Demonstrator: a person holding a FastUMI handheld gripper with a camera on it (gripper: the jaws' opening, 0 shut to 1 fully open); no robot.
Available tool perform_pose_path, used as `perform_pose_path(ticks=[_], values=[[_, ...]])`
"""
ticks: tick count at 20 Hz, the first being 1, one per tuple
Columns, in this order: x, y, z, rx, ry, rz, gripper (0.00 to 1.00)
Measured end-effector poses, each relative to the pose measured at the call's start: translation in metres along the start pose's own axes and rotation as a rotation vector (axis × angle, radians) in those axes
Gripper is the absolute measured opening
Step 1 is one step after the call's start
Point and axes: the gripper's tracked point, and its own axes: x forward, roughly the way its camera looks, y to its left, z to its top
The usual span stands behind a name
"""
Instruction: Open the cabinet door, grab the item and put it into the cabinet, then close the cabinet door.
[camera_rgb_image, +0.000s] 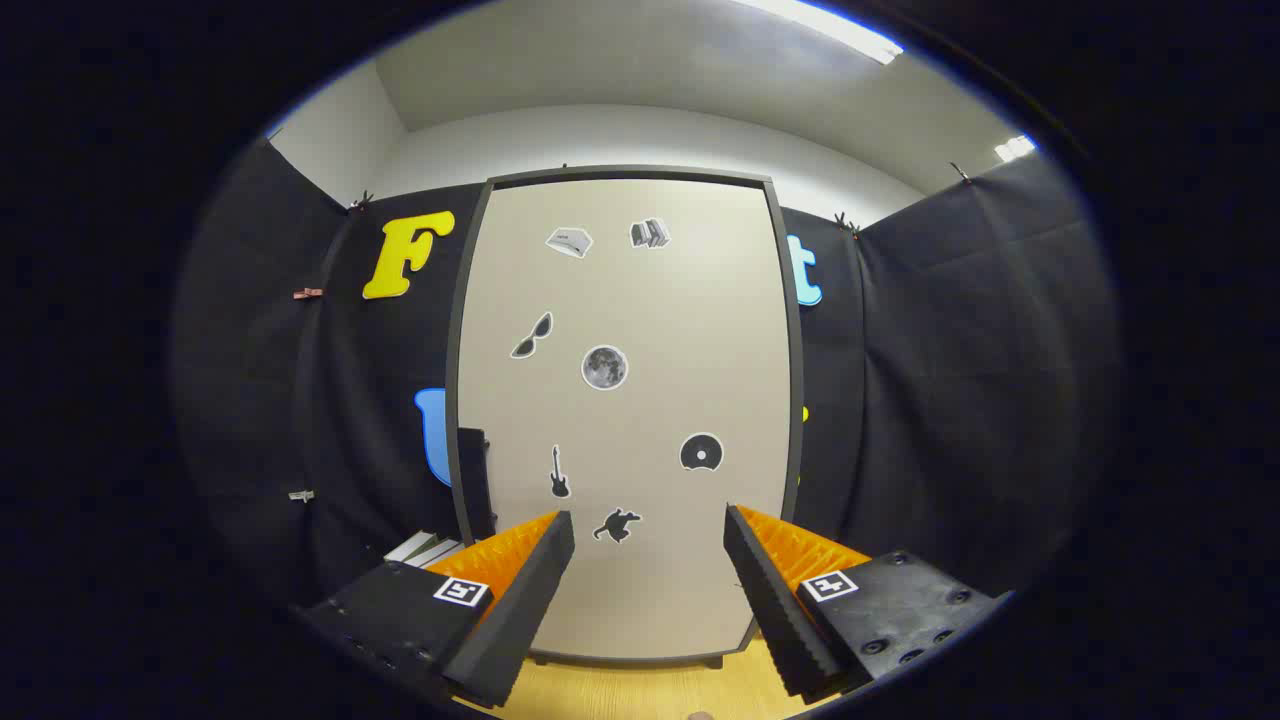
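Beige cabinet door (625, 420) stands closed beyond the wide-open, empty gripper (648, 545); every task step seems still ahead.

The cabinet (625, 400) stands on the desk (640, 690) just beyond my hand-held gripper (648, 535), whose fingers stand apart; books (425, 548) lie left of the cabinet.

Cabinet door (680, 330): we record a smooth, matt beige panel in a dark matt frame, set with flat printed stickers (604, 367). Bench (640, 692): pale wood grain, smooth, slight sheen. Gripper (648, 560), fingers spread apart on nothing: we note ridged, matt pads (762, 590).
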Motion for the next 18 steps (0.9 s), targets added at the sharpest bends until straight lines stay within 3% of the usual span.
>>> perform_pose_path(ticks=[18], values=[[0.002,0.014,-0.001,-0.006,0.025,0.021,0.97]])
